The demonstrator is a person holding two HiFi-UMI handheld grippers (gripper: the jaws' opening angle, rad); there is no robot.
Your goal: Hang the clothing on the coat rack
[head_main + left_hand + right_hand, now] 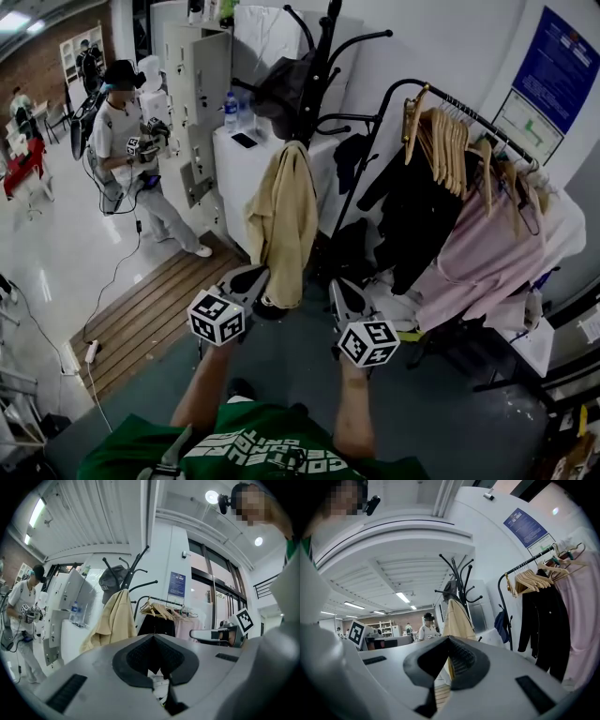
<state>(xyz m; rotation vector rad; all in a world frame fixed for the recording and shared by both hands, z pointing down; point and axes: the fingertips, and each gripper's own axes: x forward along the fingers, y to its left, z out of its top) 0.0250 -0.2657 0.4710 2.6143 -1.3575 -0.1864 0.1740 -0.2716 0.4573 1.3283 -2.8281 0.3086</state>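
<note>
A tan jacket point(281, 214) hangs from the black coat rack point(323, 56) straight ahead of me, with a dark cap-like item point(281, 92) on a hook above it. The same jacket point(115, 620) appears in the left gripper view, and the jacket point(457, 618) again in the right gripper view. My left gripper point(255, 272) is held low in front of the jacket, its jaws shut with nothing in them point(153, 637). My right gripper point(339, 286) is beside it, also shut on nothing point(449, 638). Neither gripper touches the jacket.
To the right is a clothes rail point(459, 103) with wooden hangers, black garments point(412, 216) and pink ones point(487, 253). A white cabinet point(248, 164) with a water bottle point(231, 111) stands behind the rack. A person point(122, 141) stands far left beyond a wooden platform point(150, 309).
</note>
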